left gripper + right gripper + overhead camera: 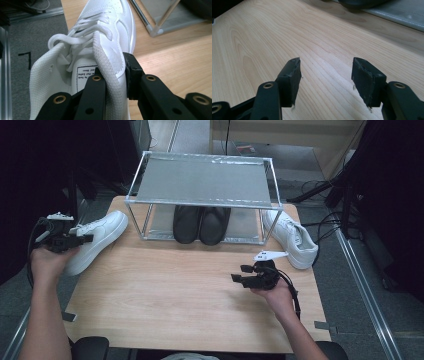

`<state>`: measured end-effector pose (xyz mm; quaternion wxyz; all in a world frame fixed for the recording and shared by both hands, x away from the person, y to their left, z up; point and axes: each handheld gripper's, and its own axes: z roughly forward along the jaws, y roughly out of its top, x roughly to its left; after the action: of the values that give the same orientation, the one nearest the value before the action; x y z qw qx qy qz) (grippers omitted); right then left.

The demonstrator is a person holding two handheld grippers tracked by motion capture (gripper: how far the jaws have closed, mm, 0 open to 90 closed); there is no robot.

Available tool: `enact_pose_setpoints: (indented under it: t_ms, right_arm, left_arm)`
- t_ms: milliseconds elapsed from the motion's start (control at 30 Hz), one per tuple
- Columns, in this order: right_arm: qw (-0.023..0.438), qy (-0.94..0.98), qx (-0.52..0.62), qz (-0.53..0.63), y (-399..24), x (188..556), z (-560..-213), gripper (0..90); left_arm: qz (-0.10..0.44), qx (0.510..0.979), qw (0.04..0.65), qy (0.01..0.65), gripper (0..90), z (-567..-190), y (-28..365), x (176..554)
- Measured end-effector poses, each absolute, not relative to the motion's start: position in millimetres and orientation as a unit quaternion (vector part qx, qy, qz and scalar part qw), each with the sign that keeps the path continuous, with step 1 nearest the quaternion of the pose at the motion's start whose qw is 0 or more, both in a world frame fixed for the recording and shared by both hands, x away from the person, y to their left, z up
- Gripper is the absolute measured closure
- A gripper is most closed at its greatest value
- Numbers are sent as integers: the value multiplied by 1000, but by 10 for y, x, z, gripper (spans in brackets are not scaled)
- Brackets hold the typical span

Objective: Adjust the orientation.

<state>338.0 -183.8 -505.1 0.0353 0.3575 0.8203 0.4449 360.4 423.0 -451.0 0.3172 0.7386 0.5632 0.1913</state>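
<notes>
1. Left tool (110,75) clamped on the collar of the white sneaker (97,240) at the table's (165,290) left edge, for carrying.
2. Right tool (325,75) spread wide, empty, parked over bare wood.

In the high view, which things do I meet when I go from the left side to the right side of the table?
Left tool shut on the left white sneaker → pair of black shoes on the lower shelf of the metal rack → right tool, open → right white sneaker.
</notes>
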Motion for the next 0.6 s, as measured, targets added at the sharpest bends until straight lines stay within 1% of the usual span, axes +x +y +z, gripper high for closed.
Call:
enact_pose_setpoints:
  t_ms: [133,433,600]
  right_arm:
    - [33,822,351,447,-1797,3409,-5045,418]
    - [21,823,342,453,-1692,3496,-5030,418]
    - [17,824,335,457,-1644,3538,-5016,418]
  left_arm:
    - [185,732,329,567,808,-4485,4240,3485]
    - [195,739,323,558,807,-4397,4142,3213]
    - [192,737,328,559,807,-4371,4099,3065]
